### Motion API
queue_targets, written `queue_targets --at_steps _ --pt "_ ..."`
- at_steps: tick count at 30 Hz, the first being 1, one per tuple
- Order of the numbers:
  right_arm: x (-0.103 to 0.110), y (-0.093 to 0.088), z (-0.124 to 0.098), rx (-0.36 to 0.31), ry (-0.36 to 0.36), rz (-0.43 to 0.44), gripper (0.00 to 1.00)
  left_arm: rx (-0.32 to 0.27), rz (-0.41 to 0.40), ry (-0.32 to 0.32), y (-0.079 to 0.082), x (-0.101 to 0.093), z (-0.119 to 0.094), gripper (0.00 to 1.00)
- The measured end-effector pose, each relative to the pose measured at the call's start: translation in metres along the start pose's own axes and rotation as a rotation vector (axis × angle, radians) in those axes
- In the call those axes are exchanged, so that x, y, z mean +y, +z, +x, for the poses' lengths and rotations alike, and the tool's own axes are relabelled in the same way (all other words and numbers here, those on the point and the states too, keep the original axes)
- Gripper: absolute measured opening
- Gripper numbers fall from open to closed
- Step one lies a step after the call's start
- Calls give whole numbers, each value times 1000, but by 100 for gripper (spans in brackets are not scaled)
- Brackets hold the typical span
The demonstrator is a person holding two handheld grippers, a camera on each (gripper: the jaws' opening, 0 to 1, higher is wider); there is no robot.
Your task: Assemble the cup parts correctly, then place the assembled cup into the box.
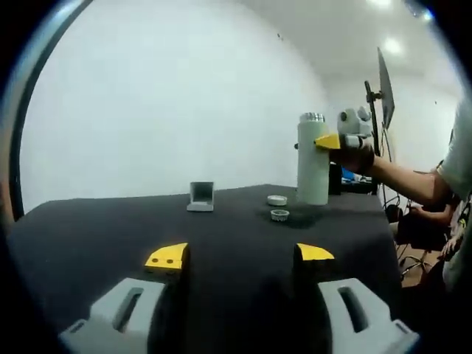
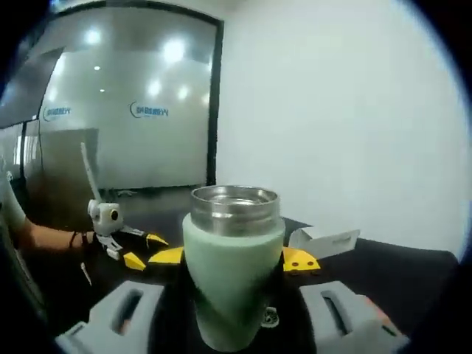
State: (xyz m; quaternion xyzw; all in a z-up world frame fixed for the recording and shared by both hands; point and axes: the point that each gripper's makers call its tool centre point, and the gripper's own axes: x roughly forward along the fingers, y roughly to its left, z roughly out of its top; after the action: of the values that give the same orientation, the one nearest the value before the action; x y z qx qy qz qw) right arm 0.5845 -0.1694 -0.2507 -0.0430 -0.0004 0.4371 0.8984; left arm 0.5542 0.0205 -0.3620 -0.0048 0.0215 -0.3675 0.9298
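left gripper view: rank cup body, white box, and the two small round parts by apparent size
1. Cup body, tall, pale green, held by the right claw.
2. White box, open.
3. Two small round parts: the nearer and the farther look about alike, so I can't rank them.

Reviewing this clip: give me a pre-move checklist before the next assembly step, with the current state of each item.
1. Right gripper holds the cup body between its jaws: ok.
2. Cup body upright, steel mouth open and uncapped: ok.
3. Left gripper open and free to pick a part: ok.
4. Two small round cup parts, one and another, lie apart on the black table beside the cup: ok.
5. Which small part goes on first: cannot tell.
6. White box stands on the table, opening reachable: cannot tell.
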Motion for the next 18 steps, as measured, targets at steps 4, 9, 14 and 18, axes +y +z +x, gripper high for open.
queue_targets --at_steps 4,9,14,18 --pt "12 -10 2 14 4 -13 43 6 5 -1 -1 -1 0 53" --pt "21 -21 1 26 16 -19 43 -1 -1 5 0 0 0 53" --pt "30 -25 -4 -9 37 -14 43 6 4 6 -1 1 1 53" --pt "31 -31 -4 -10 45 -23 43 9 6 5 -1 1 1 53"
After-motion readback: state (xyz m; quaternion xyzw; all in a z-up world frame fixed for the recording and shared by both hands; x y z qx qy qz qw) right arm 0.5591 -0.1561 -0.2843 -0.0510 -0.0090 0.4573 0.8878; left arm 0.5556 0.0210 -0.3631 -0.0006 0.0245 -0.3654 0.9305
